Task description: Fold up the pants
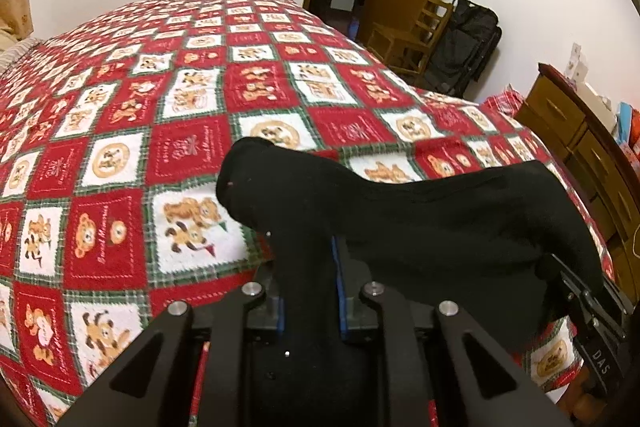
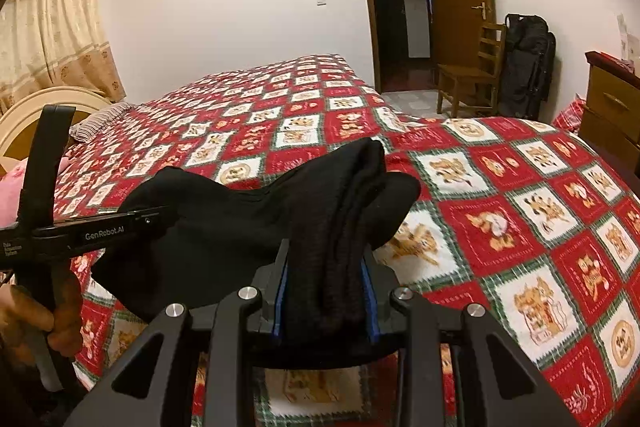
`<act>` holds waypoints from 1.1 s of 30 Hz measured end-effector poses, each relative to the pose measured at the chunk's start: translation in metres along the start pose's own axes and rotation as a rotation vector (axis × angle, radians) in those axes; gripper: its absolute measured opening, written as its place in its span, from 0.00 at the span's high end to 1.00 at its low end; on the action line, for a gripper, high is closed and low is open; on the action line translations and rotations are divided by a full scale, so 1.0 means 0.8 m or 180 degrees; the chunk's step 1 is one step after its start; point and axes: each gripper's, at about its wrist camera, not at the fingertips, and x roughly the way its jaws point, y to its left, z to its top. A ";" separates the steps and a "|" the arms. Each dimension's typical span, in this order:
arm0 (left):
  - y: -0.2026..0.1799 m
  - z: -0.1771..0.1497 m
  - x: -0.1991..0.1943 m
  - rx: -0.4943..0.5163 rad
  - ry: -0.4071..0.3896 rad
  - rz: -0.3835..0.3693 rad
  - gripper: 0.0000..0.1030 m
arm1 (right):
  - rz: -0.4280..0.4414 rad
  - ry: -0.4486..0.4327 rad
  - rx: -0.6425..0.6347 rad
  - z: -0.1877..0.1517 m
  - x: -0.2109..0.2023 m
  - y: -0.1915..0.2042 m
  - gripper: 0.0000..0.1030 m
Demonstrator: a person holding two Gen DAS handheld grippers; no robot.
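Black pants (image 1: 420, 223) hang stretched between my two grippers above the bed. My left gripper (image 1: 310, 291) is shut on one bunched end of the pants, which stick out past its blue-padded fingers. My right gripper (image 2: 326, 291) is shut on the other bunched end (image 2: 352, 211). In the right wrist view the left gripper's body (image 2: 100, 231) shows at the left, held by a hand, with the cloth (image 2: 224, 223) sagging between the two. In the left wrist view the right gripper (image 1: 592, 311) shows at the right edge.
The bed (image 1: 200, 99) has a red, white and green patchwork blanket with bear prints. A wooden chair (image 2: 476, 71) and a black bag (image 2: 524, 63) stand by the open door. A wooden dresser (image 1: 580, 135) is on the right. Curtains (image 2: 52, 23) hang at the left.
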 end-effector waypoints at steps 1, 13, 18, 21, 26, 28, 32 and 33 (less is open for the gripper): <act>0.002 0.002 0.000 -0.0013 -0.0006 0.0008 0.83 | 0.0012 -0.0008 -0.0018 0.003 0.002 0.003 0.70; 0.039 0.028 -0.005 -0.0182 -0.0146 0.0145 0.83 | 0.0147 -0.0130 -0.0238 0.039 0.018 0.043 0.70; 0.054 0.037 -0.008 -0.0244 -0.0196 0.0192 0.83 | 0.0182 -0.0159 -0.0294 0.050 0.025 0.057 0.70; 0.061 0.042 -0.009 -0.0269 -0.0223 0.0221 0.83 | 0.0197 -0.0171 -0.0332 0.055 0.029 0.063 0.70; 0.077 0.051 -0.010 -0.0332 -0.0264 0.0264 0.83 | 0.0244 -0.0202 -0.0395 0.067 0.039 0.077 0.70; 0.082 0.054 -0.011 -0.0346 -0.0284 0.0287 0.83 | 0.0268 -0.0220 -0.0413 0.072 0.044 0.083 0.70; 0.097 0.063 -0.013 -0.0393 -0.0330 0.0347 0.83 | 0.0331 -0.0251 -0.0435 0.084 0.056 0.097 0.70; 0.101 0.065 -0.014 -0.0408 -0.0345 0.0364 0.83 | 0.0350 -0.0256 -0.0437 0.087 0.059 0.101 0.70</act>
